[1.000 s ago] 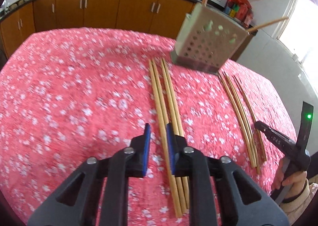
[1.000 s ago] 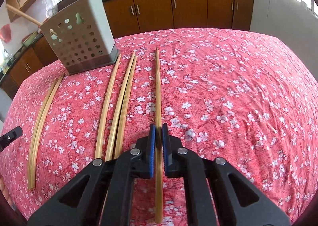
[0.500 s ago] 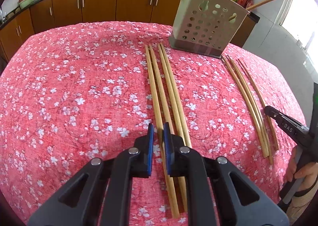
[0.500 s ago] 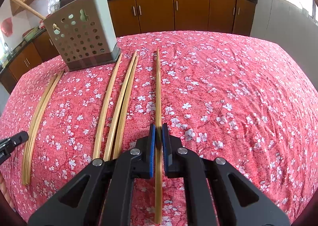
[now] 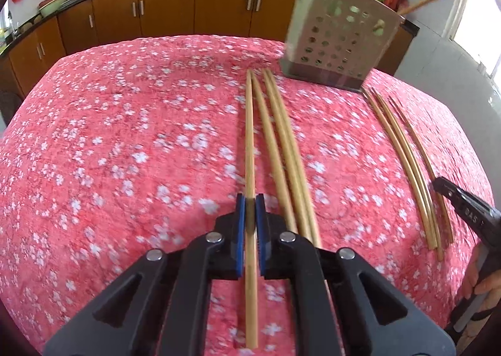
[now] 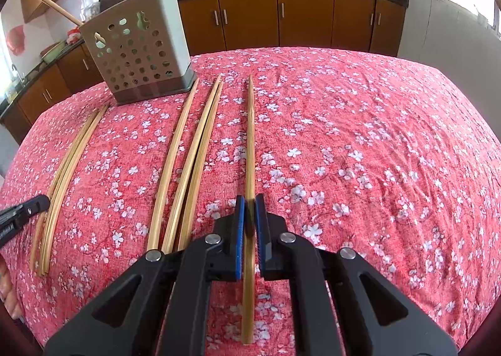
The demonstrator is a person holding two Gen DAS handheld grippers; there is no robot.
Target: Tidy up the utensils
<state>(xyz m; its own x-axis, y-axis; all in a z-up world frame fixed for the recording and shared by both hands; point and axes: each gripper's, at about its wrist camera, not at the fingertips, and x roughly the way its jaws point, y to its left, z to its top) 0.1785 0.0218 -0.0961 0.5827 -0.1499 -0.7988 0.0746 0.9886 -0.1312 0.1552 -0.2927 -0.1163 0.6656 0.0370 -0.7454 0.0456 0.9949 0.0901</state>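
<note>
Several bamboo chopsticks lie on the red flowered tablecloth (image 5: pixel 125 143). My left gripper (image 5: pixel 250 199) is closing its jaws on the leftmost chopstick (image 5: pixel 249 136) of the middle group, and the blue pads press its sides. My right gripper (image 6: pixel 249 199) is shut on a single chopstick (image 6: pixel 250 136) lying apart to the right. The perforated metal holder (image 5: pixel 338 43) stands upright at the far side, also in the right wrist view (image 6: pixel 137 52), with chopsticks (image 6: pixel 53 5) leaning out of it.
Three more chopsticks (image 5: pixel 285 149) lie just right of the left gripper, and another bundle (image 5: pixel 404 165) lies further right. The other gripper's tip (image 5: pixel 463 208) and a hand (image 5: pixel 482 281) show at the right edge. Wooden cabinets (image 6: pixel 281 18) stand behind the table.
The left gripper's jaws have closed from a wide gap onto the leftmost middle chopstick, and the view has tipped slightly. The right gripper has stayed shut on its chopstick.
</note>
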